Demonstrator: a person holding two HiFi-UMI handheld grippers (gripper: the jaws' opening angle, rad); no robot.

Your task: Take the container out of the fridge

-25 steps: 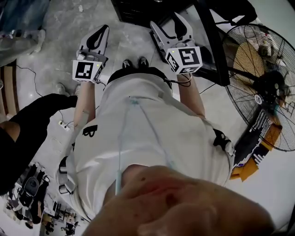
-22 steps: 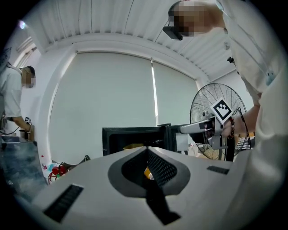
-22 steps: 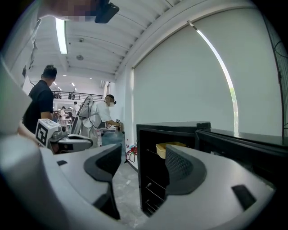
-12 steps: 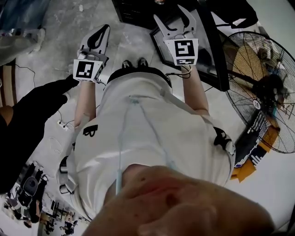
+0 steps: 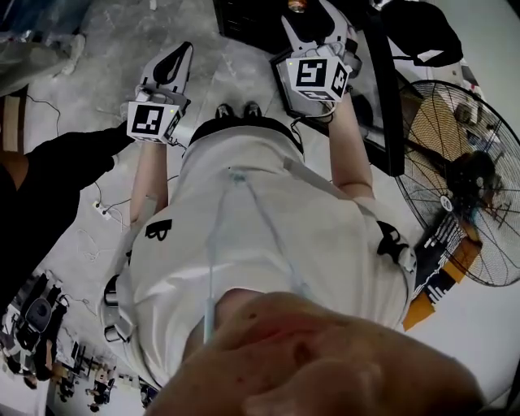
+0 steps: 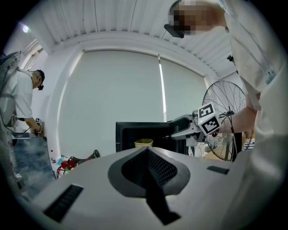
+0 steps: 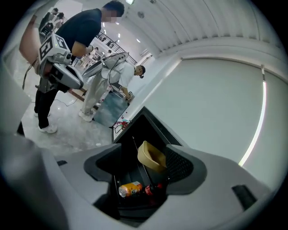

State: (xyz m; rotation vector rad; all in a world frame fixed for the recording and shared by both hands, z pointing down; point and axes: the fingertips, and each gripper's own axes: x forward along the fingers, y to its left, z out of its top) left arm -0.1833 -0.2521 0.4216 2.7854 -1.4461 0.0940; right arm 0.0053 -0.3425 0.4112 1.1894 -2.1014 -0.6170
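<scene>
Grey concrete floor [image 5: 106, 32] fills the head view's upper left, w/ a big standing fan [image 5: 471, 203] at its right edge. A black fridge [image 6: 128, 134] stands open, facing the person in a white shirt [image 5: 260, 244], who holds both tools out in front. A bystander in dark sleeves [image 5: 57, 171] is at that person's left side, w/ an arm reaching close to the L gripper [image 5: 184, 49]. Another person in white [image 6: 20, 99] stands at a bench in the bkgd. R gripper [image 5: 313, 12] is raised at the fridge opening, jaws spread wide & nothing held. Its own view looks btwn them straight into the fridge interior. In the L gripper view its tips are at the fridge's front, near the container [image 7: 151, 156] but apart from it. L gripper is held off to the left, well apart from the fridge, jaws pressed together w/ nothing btwn them. The container, a beige open-topped tub, sits upright on a fridge shelf. In the L gripper view it is in the left part of the opening; can't tell how far back from the shelf's front edge it sits. On the level below it lies an orange can [image 7: 130, 188] on its side, near that level's front edge. A small red item [image 7: 150, 189] is just beside the can; can't tell what it is.
</scene>
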